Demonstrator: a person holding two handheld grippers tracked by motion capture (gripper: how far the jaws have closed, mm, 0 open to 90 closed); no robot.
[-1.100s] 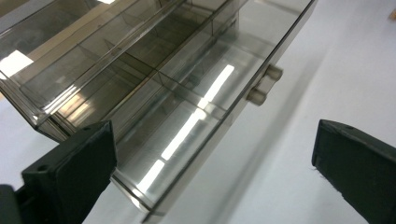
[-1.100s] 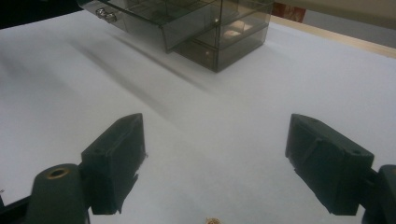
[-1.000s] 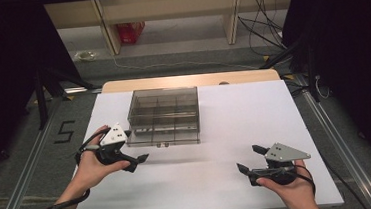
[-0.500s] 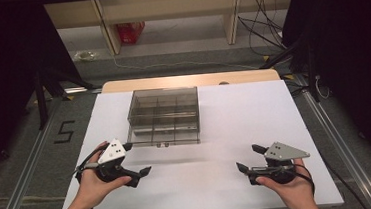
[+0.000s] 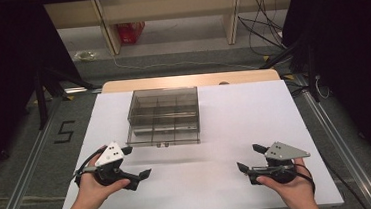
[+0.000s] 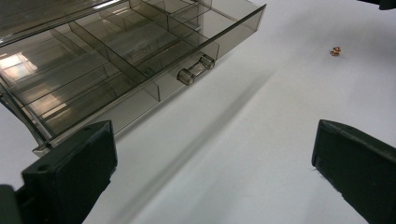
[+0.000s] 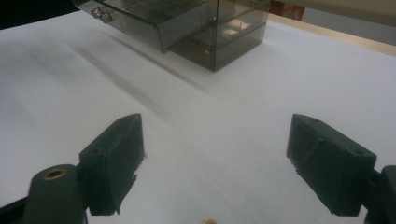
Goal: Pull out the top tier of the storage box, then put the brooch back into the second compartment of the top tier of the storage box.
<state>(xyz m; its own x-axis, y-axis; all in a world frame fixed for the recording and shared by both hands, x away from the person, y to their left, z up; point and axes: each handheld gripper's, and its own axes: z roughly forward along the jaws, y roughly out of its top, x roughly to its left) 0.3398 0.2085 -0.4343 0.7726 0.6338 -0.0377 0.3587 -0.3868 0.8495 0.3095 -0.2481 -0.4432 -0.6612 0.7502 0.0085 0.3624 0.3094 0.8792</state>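
Open drawer (image 6: 116, 56) (contents unclear), tiny brass bit (image 6: 335, 51)

My left gripper (image 5: 134, 162) now sits nearer me and lower on the table than a second ago, farther from the drawer box (image 5: 163, 117), jaws spread wide.

One drawer box (image 5: 163, 115), two grippers (image 5: 130, 164)

The box (image 5: 163, 116) sits on the table (image 5: 244, 115), toward the back. Its drawer (image 6: 116, 60) is pulled out in front.
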